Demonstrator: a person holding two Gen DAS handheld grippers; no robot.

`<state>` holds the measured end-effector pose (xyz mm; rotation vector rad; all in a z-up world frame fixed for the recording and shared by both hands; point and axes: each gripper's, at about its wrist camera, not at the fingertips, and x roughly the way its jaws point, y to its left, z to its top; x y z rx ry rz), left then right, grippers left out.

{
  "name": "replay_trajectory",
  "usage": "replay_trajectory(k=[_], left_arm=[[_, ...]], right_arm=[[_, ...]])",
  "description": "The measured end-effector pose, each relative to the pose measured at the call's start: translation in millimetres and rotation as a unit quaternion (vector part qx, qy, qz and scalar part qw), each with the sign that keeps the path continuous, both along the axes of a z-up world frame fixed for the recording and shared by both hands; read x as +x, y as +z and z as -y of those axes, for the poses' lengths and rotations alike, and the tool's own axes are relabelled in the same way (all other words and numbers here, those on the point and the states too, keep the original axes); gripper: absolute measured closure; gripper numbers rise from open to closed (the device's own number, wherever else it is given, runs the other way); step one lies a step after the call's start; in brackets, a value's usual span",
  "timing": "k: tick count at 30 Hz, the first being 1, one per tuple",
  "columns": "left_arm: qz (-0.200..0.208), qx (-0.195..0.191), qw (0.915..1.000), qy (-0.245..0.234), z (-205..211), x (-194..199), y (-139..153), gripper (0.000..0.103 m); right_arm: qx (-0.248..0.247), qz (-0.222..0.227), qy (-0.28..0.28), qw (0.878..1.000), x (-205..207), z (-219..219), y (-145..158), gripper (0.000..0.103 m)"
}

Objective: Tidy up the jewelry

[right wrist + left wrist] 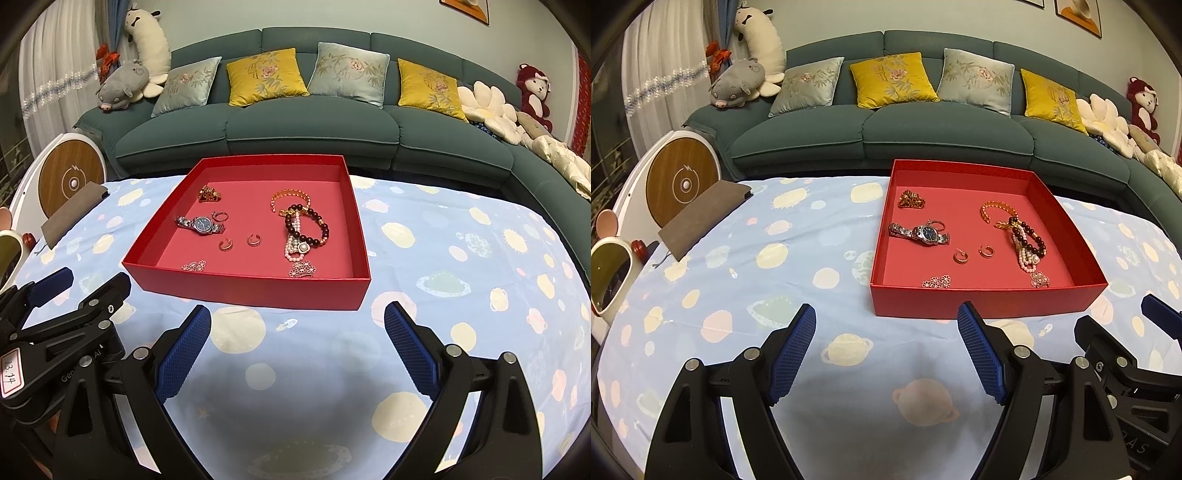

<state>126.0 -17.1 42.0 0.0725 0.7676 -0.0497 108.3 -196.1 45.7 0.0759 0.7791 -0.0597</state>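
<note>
A red tray (pixel 986 300) (pixel 258 291) sits on the blue patterned tablecloth. Inside lie a silver watch (pixel 921 233) (pixel 201 224), a gold bracelet (pixel 997 211) (pixel 290 197), a dark bead bracelet (pixel 1028 236) (pixel 314 225), a pearl bracelet (pixel 1027 262) (pixel 295 249), two small hoop earrings (pixel 973 254) (pixel 239 242), a gold brooch (pixel 911 201) (pixel 209 194) and silver flower pieces (pixel 936 282) (pixel 194 266). My left gripper (pixel 886 321) is open and empty, just before the tray's near wall. My right gripper (pixel 297 321) is open and empty, also before the tray. The right gripper also shows in the left wrist view (pixel 1137 325), and the left gripper in the right wrist view (pixel 85 291).
A grey notebook (pixel 701 218) (pixel 70 212) lies at the table's far left edge. A white round device with a wooden disc (pixel 681 182) (pixel 68 179) stands beyond it. A green sofa (pixel 923 129) with cushions and plush toys runs behind the table.
</note>
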Motion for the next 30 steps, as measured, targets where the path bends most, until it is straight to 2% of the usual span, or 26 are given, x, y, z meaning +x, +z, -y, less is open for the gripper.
replay_trajectory(k=[30], left_arm=[[0.003, 0.015, 0.9998, 0.009, 2.0, 0.7, -0.2, 0.025]], right_arm=[[-0.002, 0.002, -0.003, 1.0, 0.0, 1.4, -0.4, 0.011]])
